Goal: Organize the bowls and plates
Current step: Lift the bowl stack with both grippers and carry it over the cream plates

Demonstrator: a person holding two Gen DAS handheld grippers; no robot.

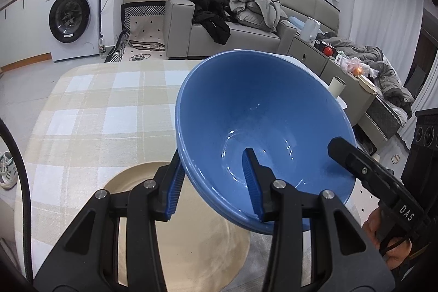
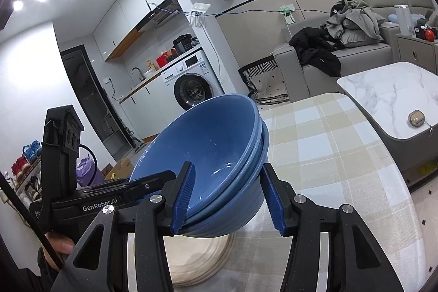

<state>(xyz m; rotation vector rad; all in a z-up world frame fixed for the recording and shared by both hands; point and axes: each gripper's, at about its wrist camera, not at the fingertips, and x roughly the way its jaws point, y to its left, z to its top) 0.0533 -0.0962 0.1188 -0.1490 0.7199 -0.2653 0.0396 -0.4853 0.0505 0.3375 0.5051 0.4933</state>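
Blue bowls (image 1: 262, 127) gripped by left claw (image 1: 213, 182) and "GenRobot.AI"-marked right claw (image 2: 230, 199)

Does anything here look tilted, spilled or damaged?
The blue bowls, nested together, are tilted steeply while the left gripper and the right gripper each pinch the rim above the beige plate. No spill or crack shows.
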